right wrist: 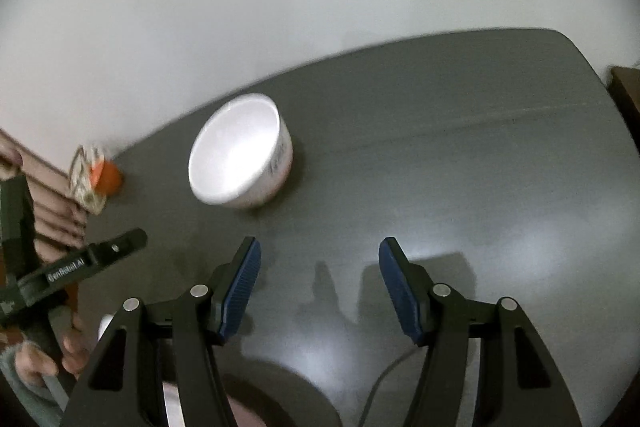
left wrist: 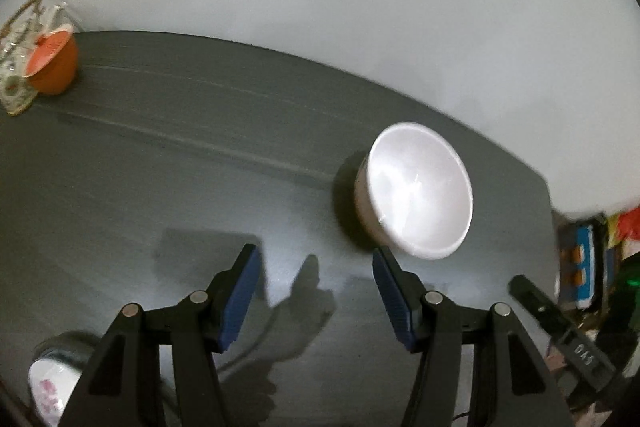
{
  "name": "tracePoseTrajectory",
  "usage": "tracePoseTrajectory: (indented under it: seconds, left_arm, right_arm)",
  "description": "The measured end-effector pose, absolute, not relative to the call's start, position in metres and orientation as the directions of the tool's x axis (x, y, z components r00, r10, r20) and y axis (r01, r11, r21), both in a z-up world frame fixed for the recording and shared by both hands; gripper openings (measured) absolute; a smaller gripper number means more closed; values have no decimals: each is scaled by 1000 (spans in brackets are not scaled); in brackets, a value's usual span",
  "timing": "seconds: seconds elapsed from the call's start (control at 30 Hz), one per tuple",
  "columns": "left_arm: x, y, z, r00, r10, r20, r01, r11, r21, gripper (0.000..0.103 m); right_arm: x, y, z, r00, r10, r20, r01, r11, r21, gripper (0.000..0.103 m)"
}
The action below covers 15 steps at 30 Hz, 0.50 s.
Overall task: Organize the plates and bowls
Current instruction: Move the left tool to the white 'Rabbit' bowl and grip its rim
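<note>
A white bowl [left wrist: 420,191] stands upright on the dark grey table [left wrist: 160,147], just beyond and right of my left gripper [left wrist: 314,251], which is open with nothing between its fingers. In the right wrist view the same bowl [right wrist: 236,155] sits ahead and left of my right gripper [right wrist: 319,243], also open and holding nothing. An orange bowl [left wrist: 54,61] lies tipped against patterned plates [left wrist: 18,67] at the table's far left by the wall. It shows again as the orange bowl [right wrist: 108,179] in the right view. A white bowl with pink flowers [left wrist: 50,387] sits low left, partly hidden.
A white wall runs behind the table. The table's rounded right end [left wrist: 536,187] borders coloured clutter [left wrist: 588,259]. A brown object [right wrist: 628,87] stands past the table's right end. A hand [right wrist: 40,359] holds the left gripper's body [right wrist: 80,263]. A cable [right wrist: 384,379] crosses the near table.
</note>
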<state>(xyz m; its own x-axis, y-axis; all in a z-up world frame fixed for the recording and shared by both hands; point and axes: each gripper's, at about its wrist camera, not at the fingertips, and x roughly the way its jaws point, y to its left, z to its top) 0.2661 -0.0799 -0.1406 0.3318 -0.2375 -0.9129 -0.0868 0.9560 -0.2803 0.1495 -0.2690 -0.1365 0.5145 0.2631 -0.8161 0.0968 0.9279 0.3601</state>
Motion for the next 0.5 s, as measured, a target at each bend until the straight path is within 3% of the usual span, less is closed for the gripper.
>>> tracePoseTrajectory:
  seconds: [0.5]
  left_arm:
    - [324,-109,-190,237,-281,-930,-120,941,-315,58]
  right_arm:
    - [247,-242,-170,438,270,-857,129,925,358,58]
